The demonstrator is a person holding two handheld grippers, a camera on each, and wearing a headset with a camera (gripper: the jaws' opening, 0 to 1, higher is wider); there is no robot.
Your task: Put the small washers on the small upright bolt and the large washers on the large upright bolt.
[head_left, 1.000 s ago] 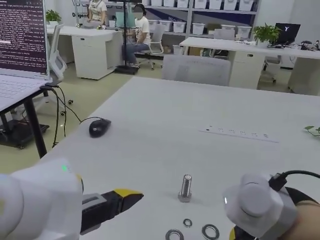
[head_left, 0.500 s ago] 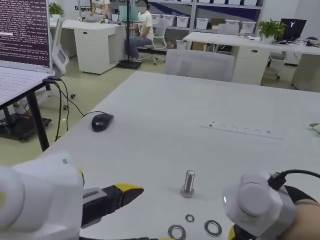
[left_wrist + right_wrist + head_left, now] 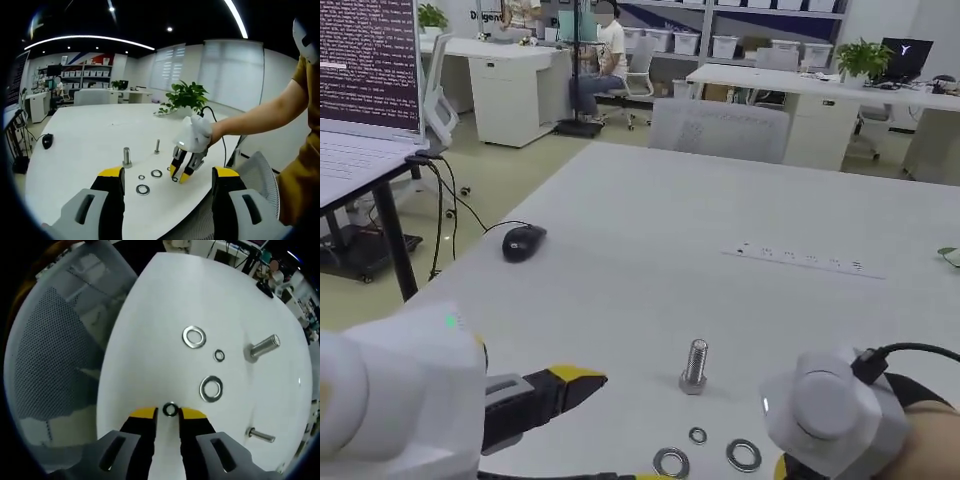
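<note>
Right gripper view: right tool (image 3: pixel 170 413) clamped on the held small washer (image 3: pixel 170 409), over the bench (image 3: pixel 150 300) by its front edge. Just ahead, flat on the bench — near large washer (image 3: pixel 211 388), loose small washer (image 3: pixel 219 355), far large washer (image 3: pixel 194 336). Past those, large bolt (image 3: pixel 262 347) and small bolt (image 3: pixel 260 435), well apart. Left gripper view: left tool (image 3: pixel 169 171) spread wide, nothing between its jaws, near the same front edge. Adds both bolts standing upright, and the right tool from outside — the washer a dark ring at its tips. Head view: three loose washers lying between large bolt and front edge.
</note>
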